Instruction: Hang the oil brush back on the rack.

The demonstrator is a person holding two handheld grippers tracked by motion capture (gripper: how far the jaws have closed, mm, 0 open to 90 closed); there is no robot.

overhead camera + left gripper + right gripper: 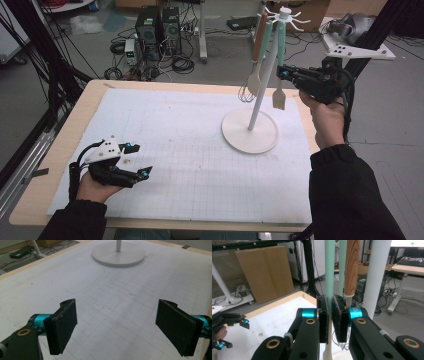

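Spatula, light and stiff with a slick mint handle, hangs upper right on the rack; right hand-held gripper pinches its handle mid-length. Left hand-held gripper gapes empty, lower left.

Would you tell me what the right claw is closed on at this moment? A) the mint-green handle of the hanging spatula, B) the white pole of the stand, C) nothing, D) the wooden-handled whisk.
A: in the right gripper view the right claw has its jaws pressed against the mint-green handle of the hanging spatula.
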